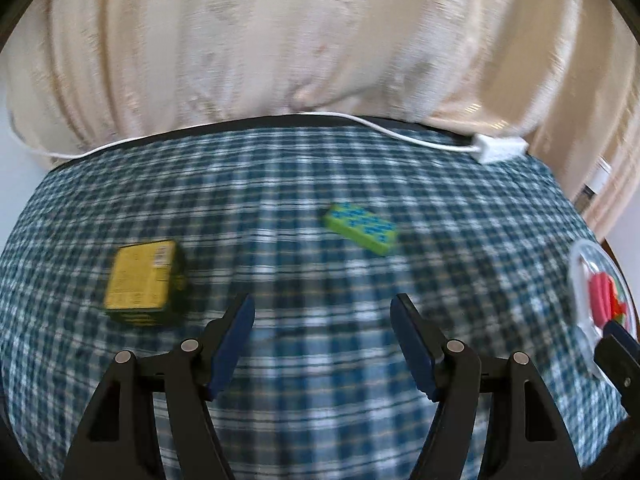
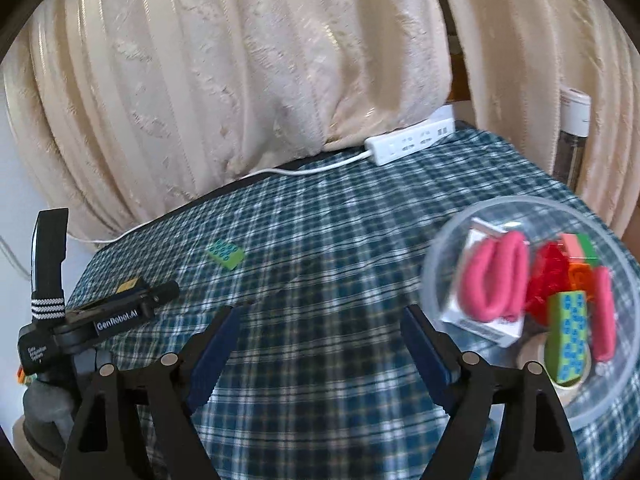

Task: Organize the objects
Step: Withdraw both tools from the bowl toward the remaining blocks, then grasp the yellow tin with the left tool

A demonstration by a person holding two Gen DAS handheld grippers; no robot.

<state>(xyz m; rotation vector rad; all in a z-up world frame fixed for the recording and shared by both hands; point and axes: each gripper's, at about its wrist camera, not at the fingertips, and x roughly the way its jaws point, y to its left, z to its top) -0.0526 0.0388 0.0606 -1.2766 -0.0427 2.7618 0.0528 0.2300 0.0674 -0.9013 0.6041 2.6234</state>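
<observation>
Yellow-faced, dark-sided box [image 1: 144, 282], print blurred, perhaps a label.

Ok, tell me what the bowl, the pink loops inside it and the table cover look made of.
Bowl: clear glossy plastic, probably; contents show through its wall.
Pink loops: soft matte fabric, likely terry hair ties; fuzzy surface.
Table cover: woven checked cloth, matte, lying in slight wrinkles.

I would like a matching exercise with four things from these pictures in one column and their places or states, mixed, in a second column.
Things:
1. yellow box
2. pink bands
3. power strip
4. left claw

Places or states:
A. inside the clear bowl
B. open and empty
C. at the far table edge by the curtain
D. on the checked cloth, left of the green brick

Pairs: 1-D, 2-A, 3-C, 4-B
</observation>
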